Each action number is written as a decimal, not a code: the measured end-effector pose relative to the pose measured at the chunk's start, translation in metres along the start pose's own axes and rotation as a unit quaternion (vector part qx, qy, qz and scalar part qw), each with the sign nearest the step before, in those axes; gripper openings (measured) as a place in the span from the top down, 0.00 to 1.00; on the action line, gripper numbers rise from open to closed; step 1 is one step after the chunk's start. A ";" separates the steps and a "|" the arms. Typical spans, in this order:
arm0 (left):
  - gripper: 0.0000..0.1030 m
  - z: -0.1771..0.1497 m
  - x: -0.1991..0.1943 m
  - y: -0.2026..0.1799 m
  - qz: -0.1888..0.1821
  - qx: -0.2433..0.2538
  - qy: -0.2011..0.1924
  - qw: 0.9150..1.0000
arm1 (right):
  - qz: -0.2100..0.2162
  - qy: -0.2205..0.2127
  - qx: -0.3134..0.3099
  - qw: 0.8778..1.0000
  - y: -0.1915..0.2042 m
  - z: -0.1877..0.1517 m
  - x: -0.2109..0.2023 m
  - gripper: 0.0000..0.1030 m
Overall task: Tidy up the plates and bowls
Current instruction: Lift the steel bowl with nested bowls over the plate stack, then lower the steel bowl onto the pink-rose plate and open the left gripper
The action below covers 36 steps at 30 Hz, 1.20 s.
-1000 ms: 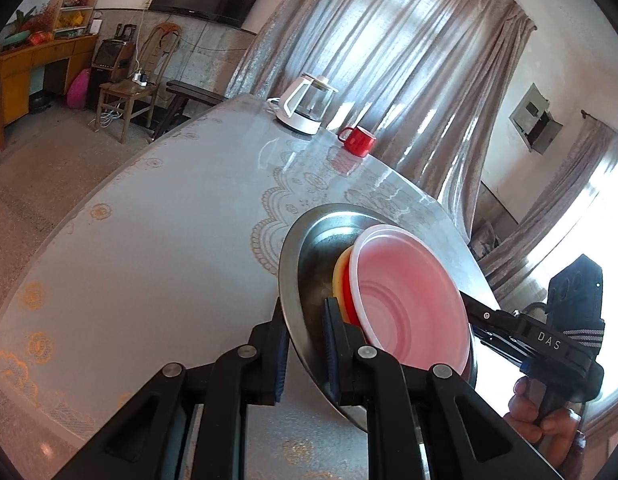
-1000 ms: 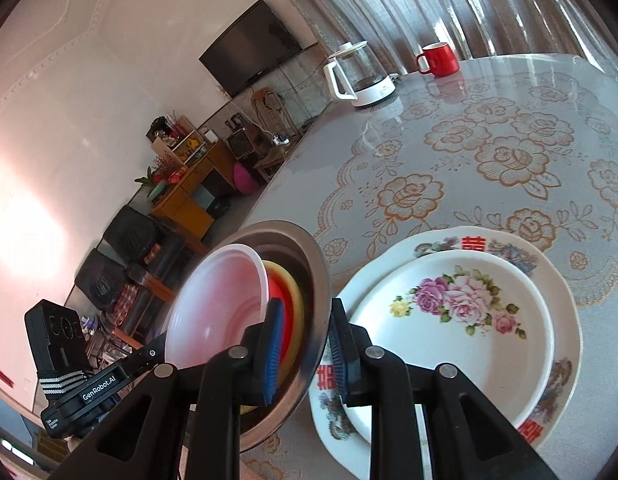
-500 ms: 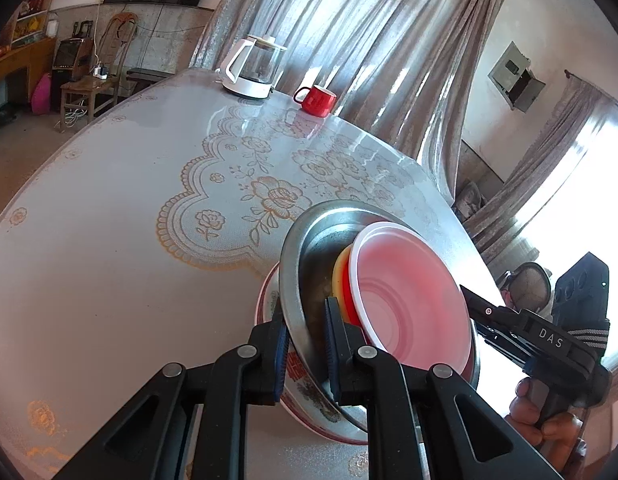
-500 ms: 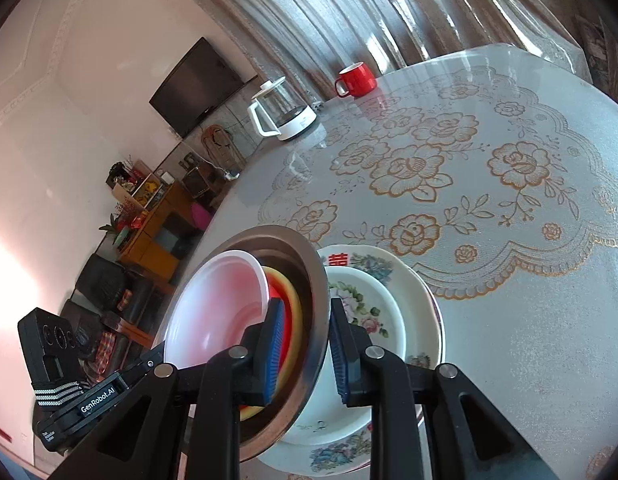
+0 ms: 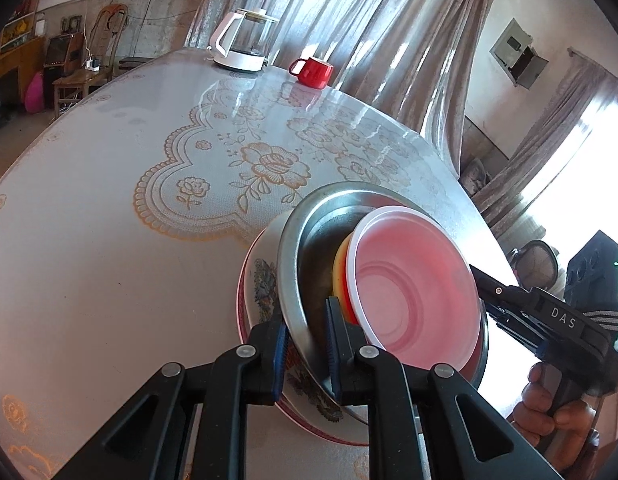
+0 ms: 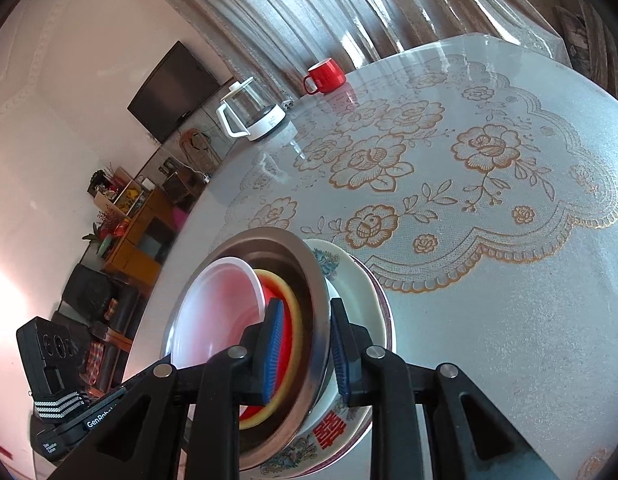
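Steel basin (image 5: 309,240) with nested plastic bowls (image 5: 413,288), clamped at opposite rims by left gripper (image 5: 305,346) and right gripper (image 6: 305,350), sitting tilted directly over the floral plates (image 6: 357,292) on the table (image 6: 509,320), ready for release.

A lived-in home's sitting and dining room is showing here. A round worktop (image 6: 489,280) is wearing a lace-patterned floral cover, with a glass kettle (image 6: 253,114) and a red mug (image 6: 325,76) standing near its far edge. Long curtains (image 5: 349,20) are hanging behind, a flat television (image 6: 175,90) is hanging on the wall, and a cluttered wooden cabinet (image 6: 137,236) is standing beneath it.
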<state>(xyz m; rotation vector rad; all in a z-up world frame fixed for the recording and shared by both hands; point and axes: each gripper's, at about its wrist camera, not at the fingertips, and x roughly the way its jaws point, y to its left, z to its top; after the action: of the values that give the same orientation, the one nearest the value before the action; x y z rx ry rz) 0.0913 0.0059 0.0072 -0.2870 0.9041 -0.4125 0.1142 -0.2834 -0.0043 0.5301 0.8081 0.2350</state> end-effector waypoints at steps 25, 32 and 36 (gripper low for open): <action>0.76 -0.005 -0.006 -0.003 0.009 0.001 -0.008 1.000 | -0.008 -0.010 -0.005 1.000 -0.001 -0.006 -0.013 0.70; 0.75 -0.006 -0.008 -0.003 0.000 0.000 -0.009 1.000 | 0.001 -0.004 0.006 1.000 -0.005 -0.016 -0.014 0.76; 0.69 -0.006 -0.010 -0.003 0.004 0.003 -0.015 1.000 | -0.002 0.007 0.008 1.000 -0.005 -0.022 -0.005 0.78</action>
<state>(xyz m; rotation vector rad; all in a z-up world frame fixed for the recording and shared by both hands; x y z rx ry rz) 0.0804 0.0075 0.0113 -0.2823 0.8749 -0.4032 0.0942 -0.2818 -0.0164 0.5426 0.8246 0.2292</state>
